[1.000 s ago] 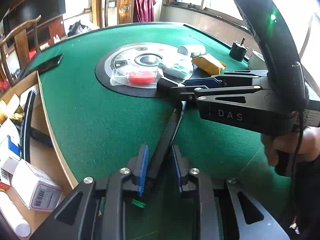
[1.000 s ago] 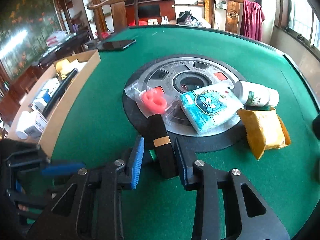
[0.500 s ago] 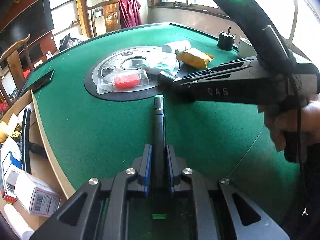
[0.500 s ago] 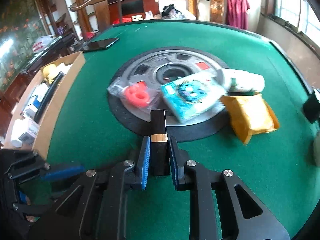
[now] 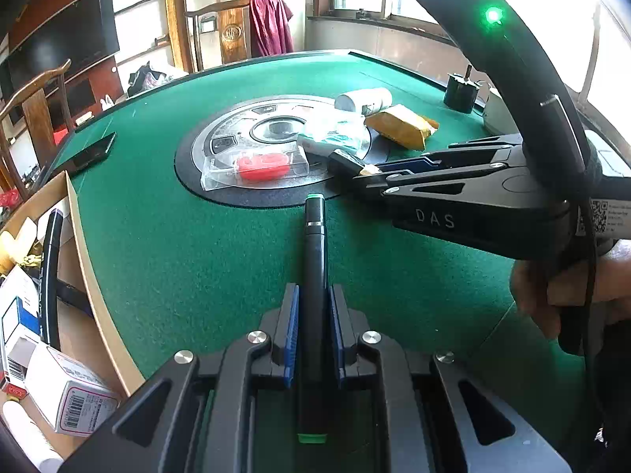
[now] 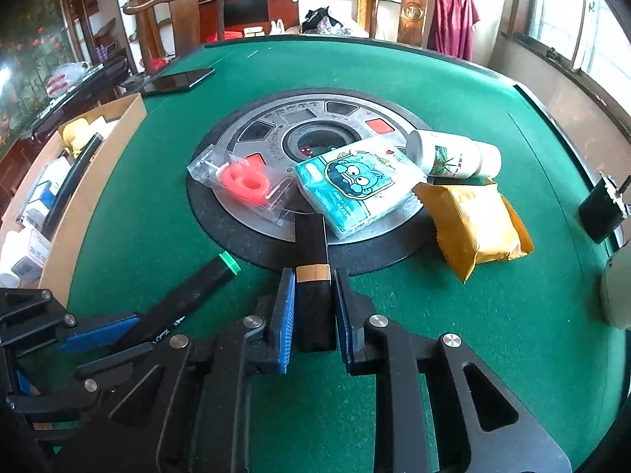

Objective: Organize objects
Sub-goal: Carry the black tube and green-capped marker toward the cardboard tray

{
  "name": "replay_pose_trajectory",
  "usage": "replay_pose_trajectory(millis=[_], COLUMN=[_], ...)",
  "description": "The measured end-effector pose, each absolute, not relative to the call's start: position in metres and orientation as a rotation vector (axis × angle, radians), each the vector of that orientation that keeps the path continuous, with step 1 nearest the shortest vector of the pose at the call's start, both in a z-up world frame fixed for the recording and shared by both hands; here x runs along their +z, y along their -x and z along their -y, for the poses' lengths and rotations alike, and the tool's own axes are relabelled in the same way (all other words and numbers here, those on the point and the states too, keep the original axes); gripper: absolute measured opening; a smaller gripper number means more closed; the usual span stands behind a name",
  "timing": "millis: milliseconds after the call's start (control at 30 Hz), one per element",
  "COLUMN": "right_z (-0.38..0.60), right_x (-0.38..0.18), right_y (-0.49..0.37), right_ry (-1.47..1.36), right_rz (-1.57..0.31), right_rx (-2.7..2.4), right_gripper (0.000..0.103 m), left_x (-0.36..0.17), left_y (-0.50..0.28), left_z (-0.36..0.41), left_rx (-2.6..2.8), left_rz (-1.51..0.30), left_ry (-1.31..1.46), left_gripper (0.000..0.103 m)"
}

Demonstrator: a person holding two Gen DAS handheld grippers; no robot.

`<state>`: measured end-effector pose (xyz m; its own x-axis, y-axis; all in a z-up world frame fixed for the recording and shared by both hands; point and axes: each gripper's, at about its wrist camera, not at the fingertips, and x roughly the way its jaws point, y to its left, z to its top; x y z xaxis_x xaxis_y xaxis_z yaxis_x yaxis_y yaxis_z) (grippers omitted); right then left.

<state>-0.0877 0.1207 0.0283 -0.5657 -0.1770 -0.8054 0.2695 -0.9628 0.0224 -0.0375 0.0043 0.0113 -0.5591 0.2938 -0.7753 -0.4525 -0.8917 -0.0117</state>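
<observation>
Left claw [image 5: 311,331] clamping slim black marker [image 5: 313,260], felt tabletop [image 5: 189,260]

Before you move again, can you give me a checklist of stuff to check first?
1. Left tool shut on the black marker: ok.
2. Right tool holding the black tube firmly: not ok, its jaws are opening with the tube between them.
3. The two tools apart from each other: ok.
4. Room left in the cardboard box: cannot tell, it looks crowded.
</observation>
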Motion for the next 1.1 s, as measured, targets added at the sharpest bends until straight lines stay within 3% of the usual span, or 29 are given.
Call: replay_pose_trajectory(millis=[100,167,267,333,467,767,1100], right_z=[-0.121,-0.119,-0.107,-0.113,-0.118,-0.124,-0.136], right_x=[0.028,0.028,0.026,0.026,0.028,0.031,0.037], right_y=[0.088,0.087,0.081,0.081,0.081,0.083,0.084], right_ry=[-1.309,-1.300,-1.279,-1.281,-1.281,-1.305,-1.258], right_rz=[-0.142,-0.134,-0.225,-0.133,-0.143,-0.059,0.170], right_rx=[-2.569,-2.536,-2.543,-2.562,-2.607,-2.614,-2.548], right_gripper=[0.024,0.045,0.049,0.046,0.018,0.017,0.017], left_x=[0.011,0.012,0.012,0.012,0.012,0.013,0.025], left_y=[0.037,0.037,0.037,0.037,0.037,0.034,0.032], left_z=[-0.005,-0.006,-0.006,-0.006,-0.006,-0.005,0.009], left_rx=[2.440,2.441,2.442,2.442,2.445,2.446,2.454], left_rz=[-0.275,-0.278,-0.279,-0.278,-0.273,-0.246,-0.133], left_ry=[1.161,1.161,1.161,1.161,1.163,1.168,1.120], left_gripper=[0.015,0.015,0.015,0.015,0.015,0.013,0.013])
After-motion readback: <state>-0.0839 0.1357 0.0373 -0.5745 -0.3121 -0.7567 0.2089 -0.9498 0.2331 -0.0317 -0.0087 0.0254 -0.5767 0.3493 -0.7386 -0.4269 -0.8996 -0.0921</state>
